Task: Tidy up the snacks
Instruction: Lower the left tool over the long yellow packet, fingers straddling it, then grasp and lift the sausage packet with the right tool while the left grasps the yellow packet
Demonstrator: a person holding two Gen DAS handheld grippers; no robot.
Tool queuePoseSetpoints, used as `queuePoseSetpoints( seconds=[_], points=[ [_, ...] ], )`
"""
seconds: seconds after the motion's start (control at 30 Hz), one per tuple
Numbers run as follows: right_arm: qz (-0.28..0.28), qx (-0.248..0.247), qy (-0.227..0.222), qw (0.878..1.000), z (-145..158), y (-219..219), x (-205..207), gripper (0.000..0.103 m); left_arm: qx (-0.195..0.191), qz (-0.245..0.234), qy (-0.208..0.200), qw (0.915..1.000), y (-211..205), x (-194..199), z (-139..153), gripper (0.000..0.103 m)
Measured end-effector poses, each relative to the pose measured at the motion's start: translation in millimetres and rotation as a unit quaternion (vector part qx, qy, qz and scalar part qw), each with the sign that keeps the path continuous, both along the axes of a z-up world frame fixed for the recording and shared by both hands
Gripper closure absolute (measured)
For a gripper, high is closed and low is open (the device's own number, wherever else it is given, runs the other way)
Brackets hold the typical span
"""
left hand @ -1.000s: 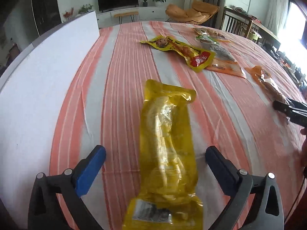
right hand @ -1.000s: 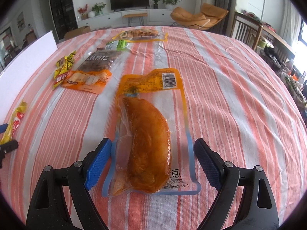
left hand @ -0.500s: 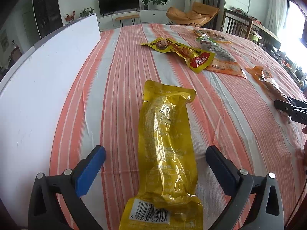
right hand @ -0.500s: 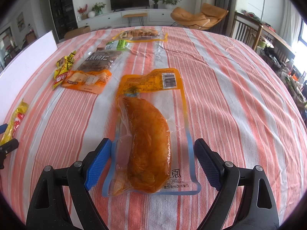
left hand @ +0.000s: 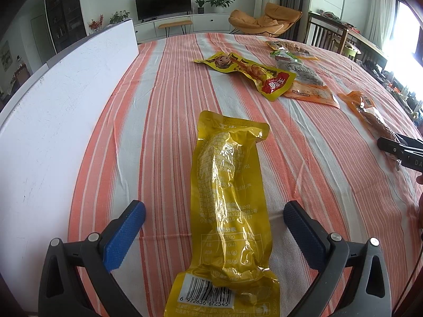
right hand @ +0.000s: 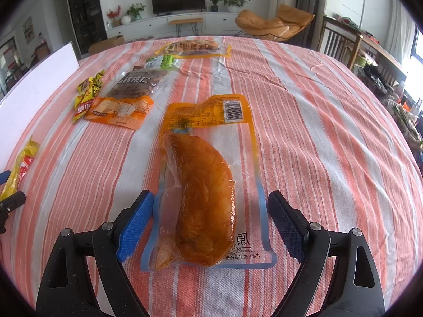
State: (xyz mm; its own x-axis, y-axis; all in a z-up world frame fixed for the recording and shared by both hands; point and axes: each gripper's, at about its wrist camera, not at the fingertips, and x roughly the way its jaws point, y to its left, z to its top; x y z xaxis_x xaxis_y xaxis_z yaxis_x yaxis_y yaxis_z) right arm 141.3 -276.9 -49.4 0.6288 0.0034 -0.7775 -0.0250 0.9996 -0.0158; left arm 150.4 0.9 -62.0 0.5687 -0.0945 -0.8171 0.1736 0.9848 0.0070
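Nothing much has been moved since before: the long yellow plastic snack bag [left hand: 227,211] on the striped orange tablecloth [left hand: 164,111] is framed, untouched, by the wide-open left gripper [left hand: 214,227], so no sorting has been started.

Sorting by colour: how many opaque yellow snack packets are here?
2: a long yellow foil packet inside the open left gripper; a yellow cartoon-printed packet farther ahead, beside an orange pouch.

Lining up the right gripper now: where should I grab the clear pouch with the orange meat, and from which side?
Grip the pouch across its thick middle, coming down from above. It lies flat and lengthwise between the open right gripper, so the pads already flank its long edges. The flat sealed ends look thin and would likely slip or fold.
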Motion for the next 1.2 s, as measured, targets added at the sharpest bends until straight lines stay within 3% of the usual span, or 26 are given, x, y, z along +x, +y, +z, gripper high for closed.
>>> queuePoseSetpoints(
  seconds=[0.67, 0.77, 0.9, 1.03, 1.07, 1.13, 1.17, 1.2],
  points=[
    [-0.001, 0.003, 0.0, 1.0, 0.0, -0.8, 0.3, 0.013, -0.001, -0.001, 0.0, 1.0, 0.1, -0.9, -0.4, 0.0],
    [0.008, 0.015, 0.002, 1.0, 0.1, -2.7, 0.6, 0.008, -0.001, -0.002, 0.001, 1.0, 0.7, -1.7, 0.5, 0.0],
    [0.027, 0.041, 0.057, 0.997, 5.8, -9.8, 14.1, 0.008, 0.003, -0.02, 0.014, 0.9997, 0.6, 0.3, 1.3, 0.0],
    [0.003, 0.099, 0.13, 0.987, 11.7, -21.0, 39.4, 0.008, 0.01, -0.039, 0.053, 0.9978, -1.7, 5.8, 3.2, 0.0],
    [0.001, 0.094, 0.15, 0.984, 11.9, -19.8, 48.4, 0.009, 0.01, -0.04, 0.055, 0.9977, -2.5, 5.9, 3.8, 0.003],
    [0.007, 0.067, 0.172, 0.983, 10.5, -12.7, 60.8, 0.008, 0.008, -0.052, 0.046, 0.9975, -5.6, 1.6, 6.6, 0.017],
    [0.015, 0.048, 0.18, 0.982, 8.7, -7.9, 64.8, 0.008, 0.005, -0.066, 0.039, 0.997, -8.8, -1.9, 10.0, 0.04],
    [0.023, 0.02, 0.187, 0.982, 6.5, -1.6, 66.9, 0.011, 0.011, -0.069, 0.033, 0.997, -11.2, -5.1, 13.2, 0.054]
  ],
)
